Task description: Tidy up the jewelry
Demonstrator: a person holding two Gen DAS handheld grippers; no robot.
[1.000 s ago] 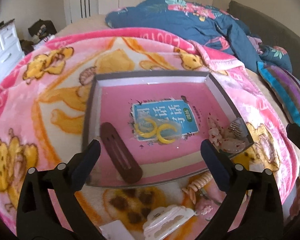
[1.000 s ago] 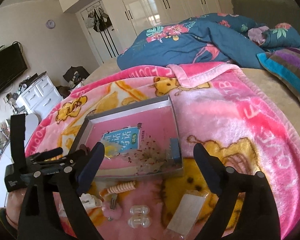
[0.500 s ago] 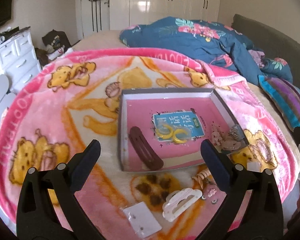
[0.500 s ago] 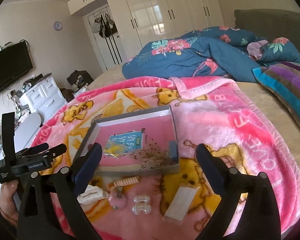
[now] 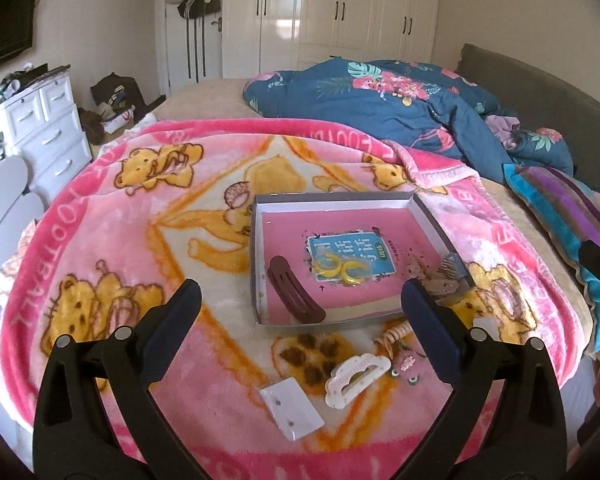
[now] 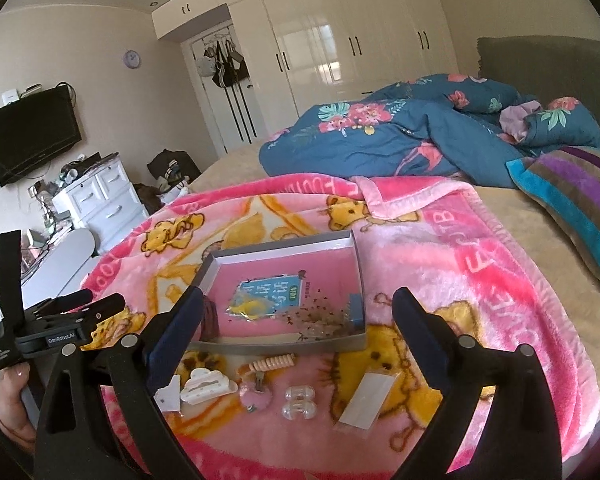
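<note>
1. Both tools are held wide apart and empty: left tool, right tool. Both hover above the near edge of the pink blanket on the bed.
2. Loose items lie in a row in front of the grey tray, between tray and tools: white claw clip, coiled hair tie, pink hairpin, clear beads, flat packet.
3. The claw clip lies below the left tool's centreline, long axis slanting up to the right; the left tool is judged nearer.
4. Tray contents are partly unclear: brown barrette and yellow hoops are readable; the tangle in the right corner is not.
</note>
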